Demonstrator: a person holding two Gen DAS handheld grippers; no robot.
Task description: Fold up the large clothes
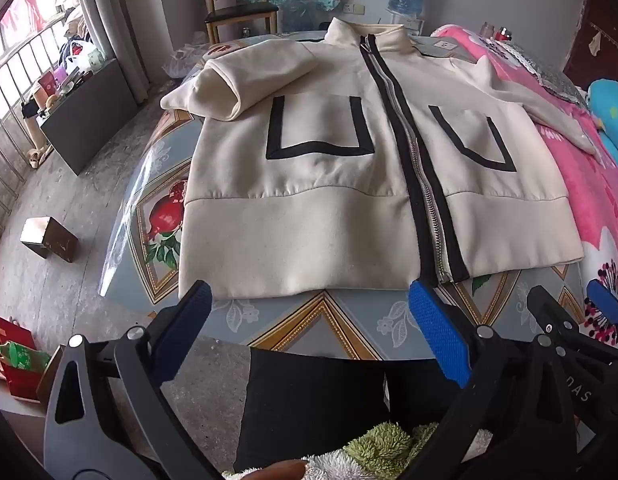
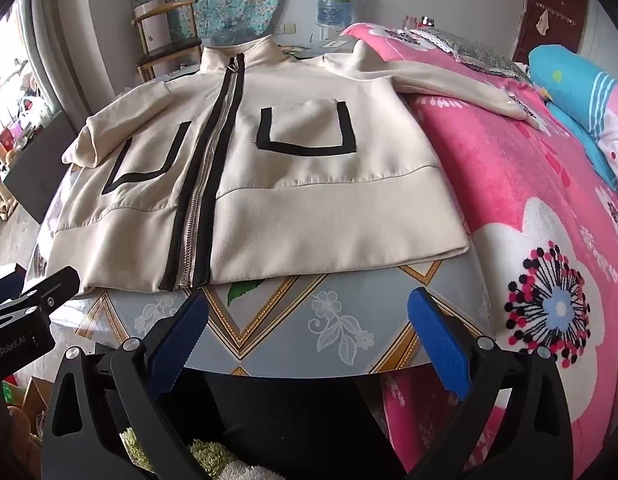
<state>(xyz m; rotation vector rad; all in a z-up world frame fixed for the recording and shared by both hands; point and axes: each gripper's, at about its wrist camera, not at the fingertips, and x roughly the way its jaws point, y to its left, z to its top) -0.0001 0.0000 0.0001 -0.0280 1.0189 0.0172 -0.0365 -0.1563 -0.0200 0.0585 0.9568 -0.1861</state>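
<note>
A cream zip jacket (image 1: 309,200) with black trim and two black-edged pockets lies face up on the patterned table (image 1: 309,324); it also shows in the right wrist view (image 2: 309,208). Its left sleeve (image 1: 245,76) is folded in over the chest. Its right sleeve (image 2: 449,80) stretches out onto the pink blanket. My left gripper (image 1: 313,328) is open and empty just before the hem. My right gripper (image 2: 309,332) is open and empty, near the hem's right half. The zip (image 2: 205,168) is closed.
A bed with a pink flowered blanket (image 2: 529,220) adjoins the table on the right, with a blue pillow (image 2: 573,80). A wooden chair (image 1: 237,4) and water bottle (image 2: 333,0) stand behind. A small box (image 1: 49,238) sits on the floor at the left.
</note>
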